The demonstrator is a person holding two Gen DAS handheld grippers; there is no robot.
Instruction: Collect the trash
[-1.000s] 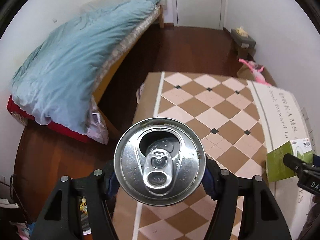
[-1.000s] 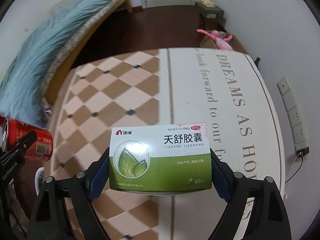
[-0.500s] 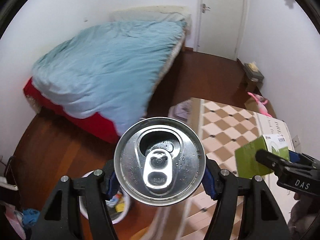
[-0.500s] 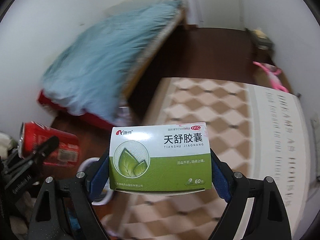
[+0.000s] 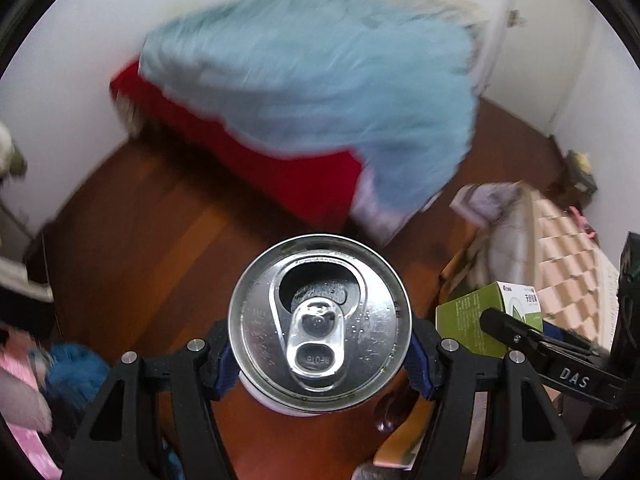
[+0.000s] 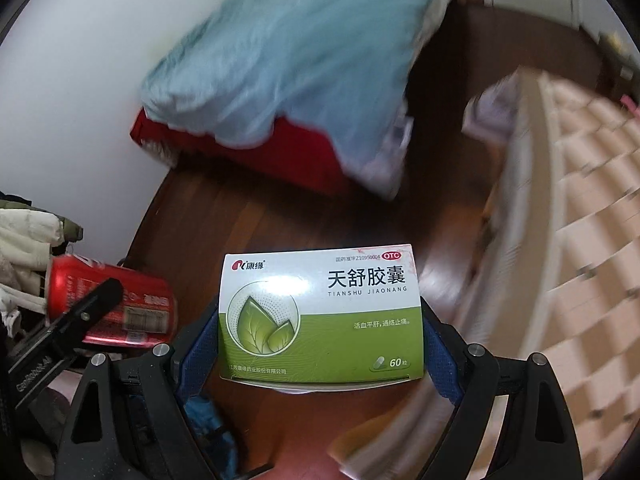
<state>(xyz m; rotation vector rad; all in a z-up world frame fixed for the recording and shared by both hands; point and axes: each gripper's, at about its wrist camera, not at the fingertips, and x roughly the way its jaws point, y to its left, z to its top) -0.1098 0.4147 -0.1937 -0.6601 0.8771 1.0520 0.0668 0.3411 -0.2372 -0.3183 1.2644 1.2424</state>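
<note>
A bedroom in a home. Across the upper middle of both views, a bed (image 5: 280,168) with a red base, draped in a rumpled pale blue duvet (image 5: 320,76) and pushed against white walls (image 5: 72,80). Below it, dark reddish wooden floorboards (image 5: 160,240). At the right edge, a bench (image 6: 592,208) under a beige checked cloth. At far left of the right wrist view, bundled pale clothing (image 6: 24,236).
</note>
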